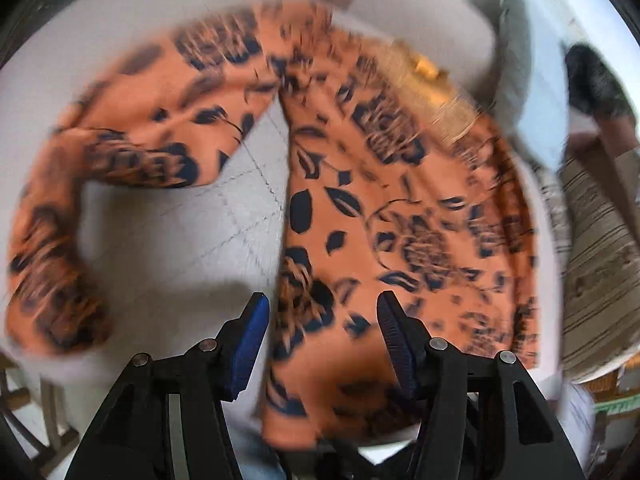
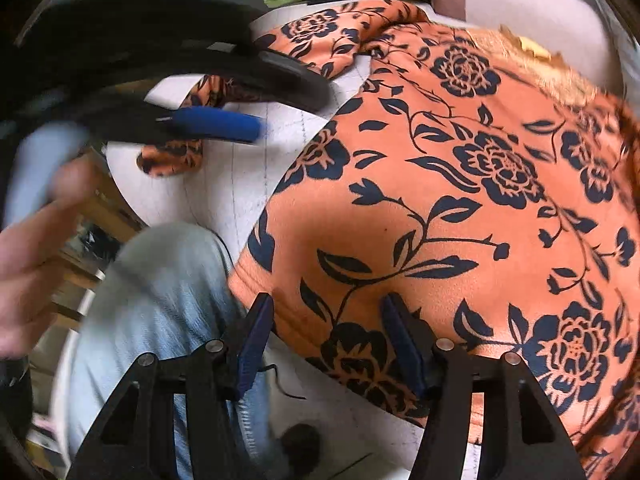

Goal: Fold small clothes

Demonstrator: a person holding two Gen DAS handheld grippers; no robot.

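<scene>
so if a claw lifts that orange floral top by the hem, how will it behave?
Probably floppy: the orange floral top already lies in soft folds, one sleeve bent over. Likely light, so it would drape and trail instead of holding shape. Its surface looks matte, so probably not slippery.

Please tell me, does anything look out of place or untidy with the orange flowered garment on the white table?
The orange flowered garment is not flat: one sleeve lies bunched and curled to the left on the white table, and its hem hangs over the near edge. Both tongs, left and right, are open above it.
</scene>
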